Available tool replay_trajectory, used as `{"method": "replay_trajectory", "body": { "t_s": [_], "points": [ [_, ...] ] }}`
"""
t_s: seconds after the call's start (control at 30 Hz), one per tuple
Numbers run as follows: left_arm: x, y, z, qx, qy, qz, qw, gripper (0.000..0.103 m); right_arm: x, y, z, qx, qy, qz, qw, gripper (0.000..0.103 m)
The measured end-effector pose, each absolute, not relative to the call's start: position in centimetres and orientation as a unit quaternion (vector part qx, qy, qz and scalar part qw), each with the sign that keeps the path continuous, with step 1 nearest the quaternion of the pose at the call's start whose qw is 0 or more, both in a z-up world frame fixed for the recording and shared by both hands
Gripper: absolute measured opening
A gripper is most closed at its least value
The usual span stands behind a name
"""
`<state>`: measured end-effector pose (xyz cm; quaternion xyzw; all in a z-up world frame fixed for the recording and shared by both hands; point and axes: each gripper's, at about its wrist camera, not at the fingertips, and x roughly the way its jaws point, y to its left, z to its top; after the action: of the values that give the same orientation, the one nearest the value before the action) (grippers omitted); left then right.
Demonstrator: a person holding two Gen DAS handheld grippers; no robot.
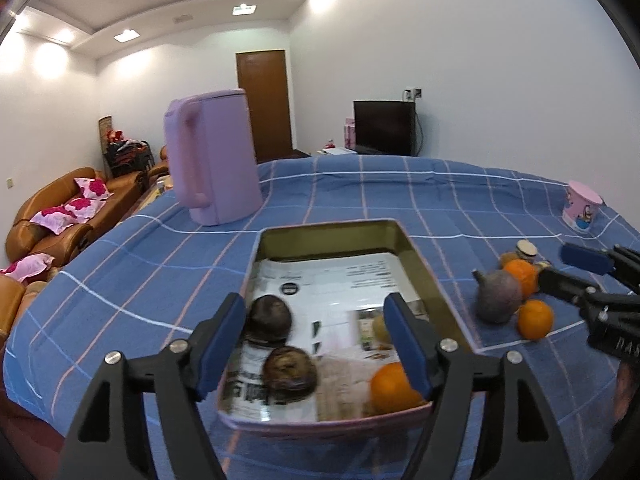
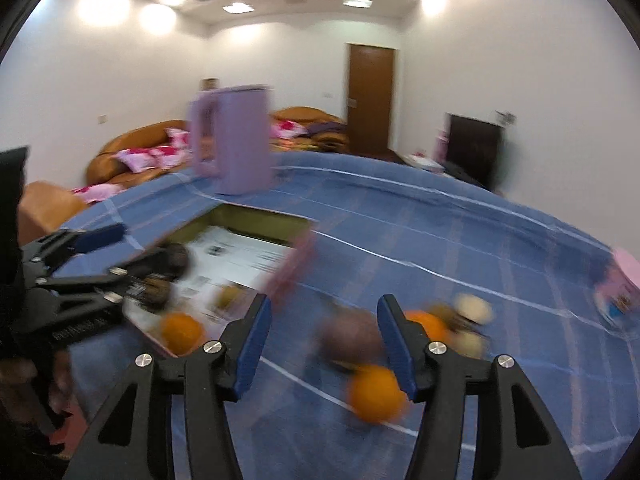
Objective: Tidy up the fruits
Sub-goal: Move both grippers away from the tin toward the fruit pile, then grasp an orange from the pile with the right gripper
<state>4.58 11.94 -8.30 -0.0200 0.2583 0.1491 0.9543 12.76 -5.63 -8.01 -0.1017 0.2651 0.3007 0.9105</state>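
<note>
A paper-lined metal tray (image 1: 424,264) sits on the blue checked tablecloth. In it lie two dark brown round fruits (image 1: 270,316) (image 1: 290,372), an orange (image 1: 390,388) and a small yellowish fruit (image 1: 380,326). My left gripper (image 1: 316,340) is open and empty above the tray's near end. To the tray's right lie a purple-grey fruit (image 1: 500,296) and two oranges (image 1: 520,274) (image 1: 536,318). My right gripper (image 2: 324,344) is open and empty, just above the purple fruit (image 2: 348,338) and the near orange (image 2: 376,394); this view is blurred.
A tall lilac jug (image 1: 212,156) stands beyond the tray's far left corner. A pink printed cup (image 1: 582,206) stands at the far right. A small lidded jar (image 1: 526,249) sits behind the loose fruit. The table edge runs along the left, with sofas beyond.
</note>
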Motion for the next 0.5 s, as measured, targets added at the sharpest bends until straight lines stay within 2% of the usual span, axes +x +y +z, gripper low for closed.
{"method": "replay_trajectory", "body": {
  "t_s": [0.2, 0.5],
  "points": [
    [5.6, 9.2, -7.7, -0.007, 0.258, 0.124, 0.958, 0.074, 14.1, -9.5, -9.0, -0.095, 0.293, 0.267, 0.913, 0.057],
    [8.0, 5.1, -7.2, 0.013, 0.255, 0.073, 0.964, 0.076, 14.1, -7.3, -10.6, -0.109, 0.341, 0.307, 0.882, 0.057]
  ]
}}
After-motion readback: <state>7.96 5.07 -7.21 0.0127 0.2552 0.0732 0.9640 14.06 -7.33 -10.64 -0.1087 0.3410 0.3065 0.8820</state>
